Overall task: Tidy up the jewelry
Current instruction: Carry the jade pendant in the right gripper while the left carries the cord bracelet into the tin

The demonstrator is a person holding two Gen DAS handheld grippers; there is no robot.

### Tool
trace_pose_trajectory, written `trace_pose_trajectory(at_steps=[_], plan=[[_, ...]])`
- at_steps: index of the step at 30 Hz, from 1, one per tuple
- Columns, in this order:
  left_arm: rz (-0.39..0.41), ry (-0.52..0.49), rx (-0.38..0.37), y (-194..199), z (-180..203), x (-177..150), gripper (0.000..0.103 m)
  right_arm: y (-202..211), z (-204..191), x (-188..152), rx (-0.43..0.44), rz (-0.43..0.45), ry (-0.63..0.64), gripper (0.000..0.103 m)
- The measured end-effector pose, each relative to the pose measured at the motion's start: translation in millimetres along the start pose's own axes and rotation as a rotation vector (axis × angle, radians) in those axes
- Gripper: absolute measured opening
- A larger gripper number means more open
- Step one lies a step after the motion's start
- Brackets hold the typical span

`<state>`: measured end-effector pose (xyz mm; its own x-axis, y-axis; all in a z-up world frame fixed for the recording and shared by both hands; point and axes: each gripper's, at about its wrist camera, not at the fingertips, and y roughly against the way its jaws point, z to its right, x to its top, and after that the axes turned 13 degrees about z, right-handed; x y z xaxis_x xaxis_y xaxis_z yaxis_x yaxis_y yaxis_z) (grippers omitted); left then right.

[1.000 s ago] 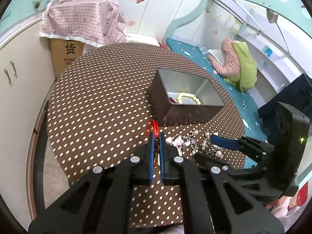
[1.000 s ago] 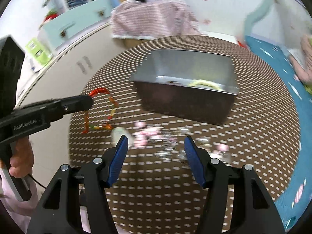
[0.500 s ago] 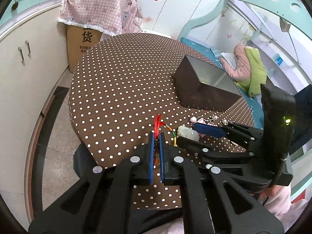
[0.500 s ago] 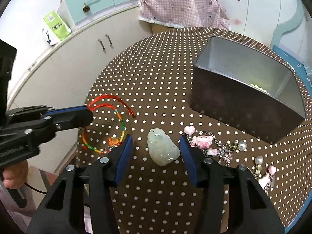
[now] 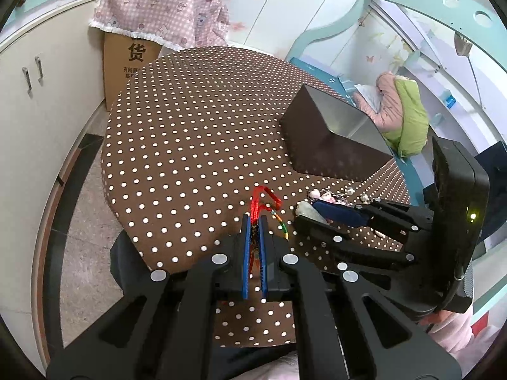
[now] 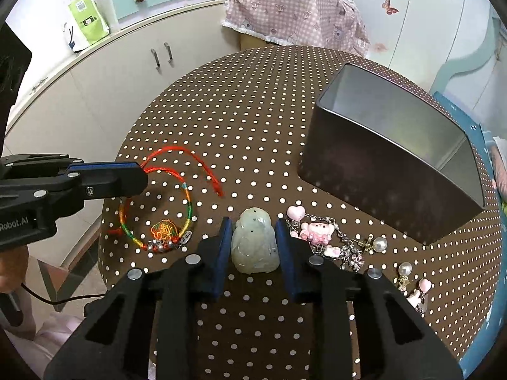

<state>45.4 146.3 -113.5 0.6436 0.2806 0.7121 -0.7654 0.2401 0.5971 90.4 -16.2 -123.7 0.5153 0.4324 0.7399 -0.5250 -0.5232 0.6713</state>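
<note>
R gripper (image 6: 253, 243) open, straddling jade pendant (image 6: 255, 242) on table (image 6: 221, 110); long axis runs along my fingers, pads beside it. L gripper (image 5: 253, 224) pinched on red cord bracelet (image 6: 164, 196). Box (image 6: 396, 164) far-right.

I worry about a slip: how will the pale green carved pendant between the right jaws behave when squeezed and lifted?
The pendant looks like polished stone, so probably rigid and heavy for its size. Its glossy, rounded sides may slip in the right gripper. Likely chips if dropped.
</note>
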Motion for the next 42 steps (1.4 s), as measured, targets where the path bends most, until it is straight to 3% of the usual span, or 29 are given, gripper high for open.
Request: trace_pose_trajectory(at_steps=[13, 27, 32, 42], plan=[[0.041, -0.07, -0.055, -2.8, 32.7, 27.8, 0.005, 31.0, 20.7, 15.6, -0.025, 0.078, -0.063, 0.027], [0.155, -0.217, -0.169, -10.9, 104.3, 92.3, 0.005, 71.1, 71.3, 47.1, -0.099, 0.226, -0.141, 0.027], [0.138, -0.227, -0.179, -35.5, 117.8, 105.3, 0.005, 67.1, 87.7, 54.2, -0.127, 0.235, -0.154, 0.027], [0.024, -0.223, -0.138, -104.1, 120.5, 102.9, 0.006, 33.7, 119.7, 48.9, -0.133, 0.157, -0.223, 0.027]])
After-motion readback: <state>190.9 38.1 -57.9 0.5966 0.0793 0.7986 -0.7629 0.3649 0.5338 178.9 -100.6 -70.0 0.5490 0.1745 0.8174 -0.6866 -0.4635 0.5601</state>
